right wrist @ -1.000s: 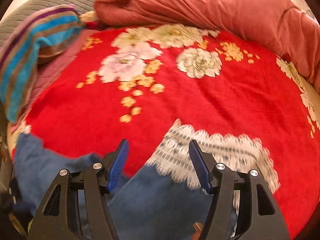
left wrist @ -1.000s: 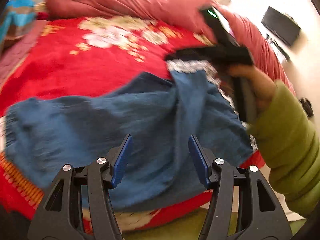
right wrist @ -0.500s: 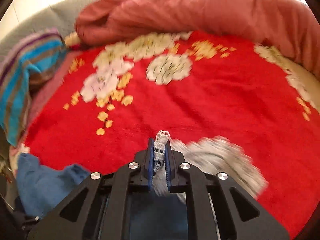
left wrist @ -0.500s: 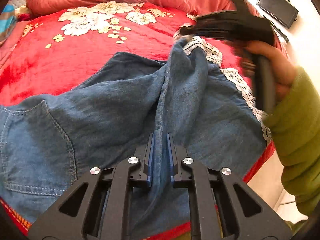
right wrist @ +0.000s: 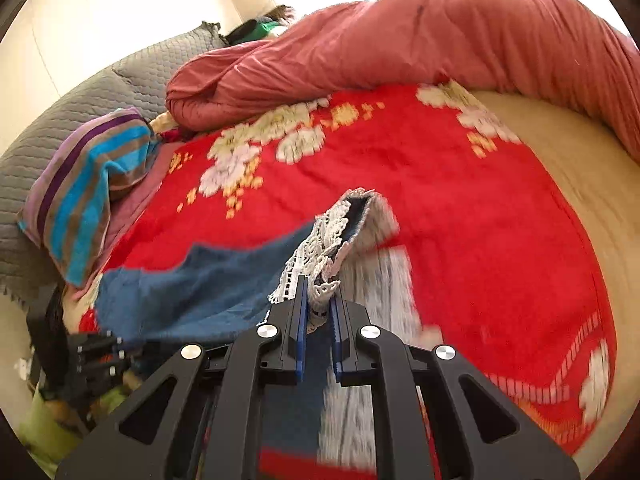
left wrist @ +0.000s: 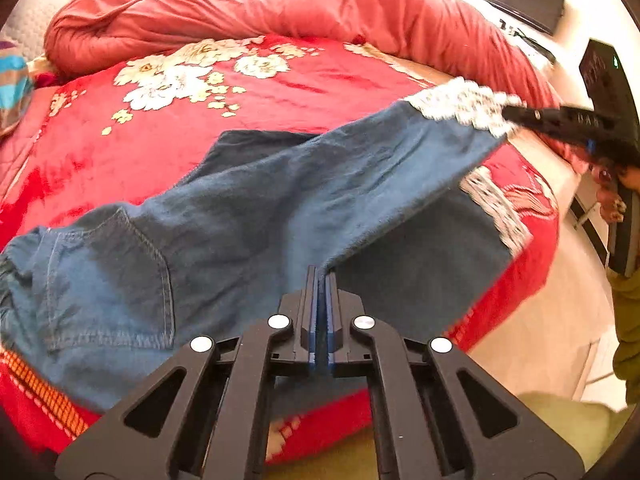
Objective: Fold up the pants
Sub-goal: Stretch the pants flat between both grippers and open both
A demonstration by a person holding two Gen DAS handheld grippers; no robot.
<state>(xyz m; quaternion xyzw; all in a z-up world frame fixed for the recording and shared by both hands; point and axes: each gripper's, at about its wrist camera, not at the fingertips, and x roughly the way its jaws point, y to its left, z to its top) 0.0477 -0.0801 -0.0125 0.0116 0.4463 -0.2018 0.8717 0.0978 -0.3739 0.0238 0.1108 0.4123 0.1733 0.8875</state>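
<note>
The blue denim pants with white lace cuffs [left wrist: 248, 216] lie spread across the red floral blanket [left wrist: 160, 120] on the bed, the stitched back pocket [left wrist: 108, 280] toward the blanket's left edge and the legs running to its right edge; one leg is lifted off the blanket and stretched taut, the other lies flat beneath it with its lace cuff at the blanket's right edge.

The left gripper [left wrist: 320, 308] has its blue-padded jaws pressed together on a pinched ridge of denim at the blanket's near edge, close to where the raised leg meets the flat one; the fabric rises from the pinch in a tight fold.

The right gripper [right wrist: 318, 320], held in a hand with a green sleeve [left wrist: 628, 312], sits beyond the blanket's right edge in the left wrist view; its jaws are nearly together and pinch the white lace cuff [right wrist: 320, 264] of the lifted leg, the lace bunched and standing up between the blue pads while denim trails back over the blanket.

A rolled salmon-red quilt [right wrist: 400, 48] lies along the blanket's far edge; a striped blue, brown and purple pillow [right wrist: 88, 200] rests at its far left corner, against a grey quilted cover [right wrist: 80, 120].
</note>
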